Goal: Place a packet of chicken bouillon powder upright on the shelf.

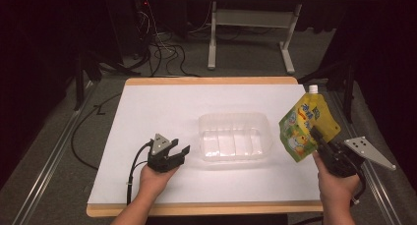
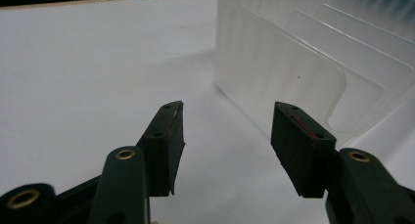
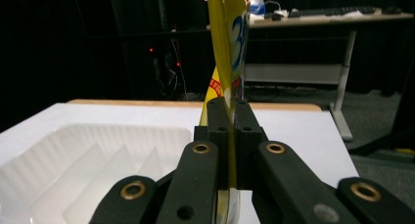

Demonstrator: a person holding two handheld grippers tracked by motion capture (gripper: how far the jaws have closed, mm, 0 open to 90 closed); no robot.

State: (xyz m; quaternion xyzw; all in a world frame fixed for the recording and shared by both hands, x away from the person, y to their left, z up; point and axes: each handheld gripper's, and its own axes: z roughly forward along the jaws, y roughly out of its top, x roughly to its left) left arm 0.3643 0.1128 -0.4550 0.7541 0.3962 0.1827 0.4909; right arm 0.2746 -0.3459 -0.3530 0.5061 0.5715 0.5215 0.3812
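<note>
Pouch: a flat yellow and green drink pouch with a white screw cap was lifted clear of the table at its right edge, cap uppermost, its long axis tilted up and away from the person.
Right gripper: the right gripper was clamped tight on the pouch's lower corner; in the right gripper view the black jaws stood pressed together with the thin pouch rising edge-on from between them.
Tray: a clear ribbed plastic tray sat at the middle of the white table sheet, to the left of the pouch and lower than it, near but not touching.
Deciding relation: the tray lay leftward and downward from the held pouch, so by my judgement the coming move was a carry left and a lowering into the tray.
Left gripper: the left gripper rested just beside the tray's left wall, jaws partly apart with nothing between them.
Nearer hand: the left was closer to the tray; the right carried the pouch.
</note>
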